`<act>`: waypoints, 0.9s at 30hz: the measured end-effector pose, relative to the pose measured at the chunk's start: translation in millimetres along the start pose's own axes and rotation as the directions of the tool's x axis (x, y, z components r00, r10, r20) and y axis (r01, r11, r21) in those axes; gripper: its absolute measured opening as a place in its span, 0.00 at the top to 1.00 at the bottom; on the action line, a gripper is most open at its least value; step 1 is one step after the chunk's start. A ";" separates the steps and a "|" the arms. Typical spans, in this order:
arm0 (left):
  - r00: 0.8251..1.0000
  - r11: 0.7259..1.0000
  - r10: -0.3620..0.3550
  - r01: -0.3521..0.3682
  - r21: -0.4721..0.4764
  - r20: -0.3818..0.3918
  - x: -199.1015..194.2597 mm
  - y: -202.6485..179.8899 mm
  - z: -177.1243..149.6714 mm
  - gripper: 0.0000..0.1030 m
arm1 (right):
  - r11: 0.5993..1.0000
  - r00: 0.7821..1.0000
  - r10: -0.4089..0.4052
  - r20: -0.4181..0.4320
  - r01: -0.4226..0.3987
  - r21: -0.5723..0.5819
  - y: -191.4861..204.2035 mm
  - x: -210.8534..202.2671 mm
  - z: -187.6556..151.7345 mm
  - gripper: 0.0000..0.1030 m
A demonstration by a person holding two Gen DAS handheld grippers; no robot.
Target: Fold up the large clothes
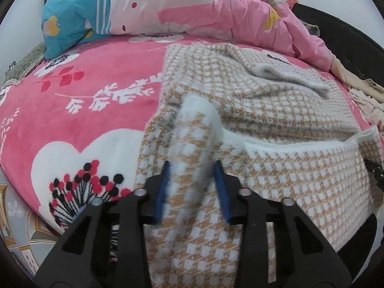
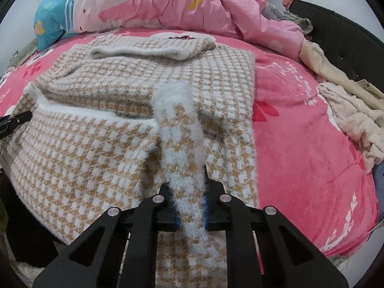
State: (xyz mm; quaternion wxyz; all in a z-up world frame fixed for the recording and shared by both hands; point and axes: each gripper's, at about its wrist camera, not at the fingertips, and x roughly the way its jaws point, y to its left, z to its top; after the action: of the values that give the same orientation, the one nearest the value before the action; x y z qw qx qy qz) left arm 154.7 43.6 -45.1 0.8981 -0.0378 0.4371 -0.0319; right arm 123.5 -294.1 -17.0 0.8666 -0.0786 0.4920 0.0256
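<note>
Fuzzy tan-and-white houndstooth knit sweater (image 1: 276, 100) lay spread on pink floral bed blanket (image 1: 79, 124). Left tool (image 1: 193, 168) and right tool (image 2: 188, 182) each clamped on a bunched hem fold, likely to lift and fold it over.

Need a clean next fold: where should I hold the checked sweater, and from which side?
Hold the checked sweater by its fuzzy white hem band at the near edge, one bunch per tool, coming from the bed's near side. The left tool and right tool already pinch raised hem folds there; the collar lies far.
</note>
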 end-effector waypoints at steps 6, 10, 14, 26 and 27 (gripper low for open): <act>0.998 1.000 -0.010 0.009 0.027 0.054 -18.0 -1.6 -3.2 0.89 | 1.000 0.998 -0.004 0.068 0.003 0.012 0.4 -21.3 -3.4 0.92; 0.989 0.999 -0.035 0.029 0.044 0.144 -52.5 -4.0 -6.2 0.91 | 0.999 0.992 0.002 0.122 -0.006 0.035 -2.6 -43.9 -8.0 0.92; 0.972 0.997 -0.066 0.054 0.062 0.225 -89.0 -5.0 -8.3 0.92 | 0.999 0.980 -0.020 0.196 0.014 0.033 -0.6 -74.6 -13.9 0.92; 0.927 0.995 -0.080 0.053 0.084 0.367 -135.6 -14.7 26.1 0.92 | 0.999 0.932 -0.020 0.362 0.004 0.045 -12.9 -117.7 14.9 0.93; 0.923 0.995 -0.075 0.047 0.085 0.377 -134.7 -14.4 31.1 0.92 | 0.999 0.928 -0.023 0.373 0.006 0.046 -15.3 -117.4 20.8 0.93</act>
State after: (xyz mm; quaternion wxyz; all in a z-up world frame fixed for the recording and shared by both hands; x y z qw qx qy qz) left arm 95.9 42.7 80.8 0.9650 -0.0234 0.2520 -0.0681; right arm 82.7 -301.9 95.7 0.9461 -0.0569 0.3181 0.0229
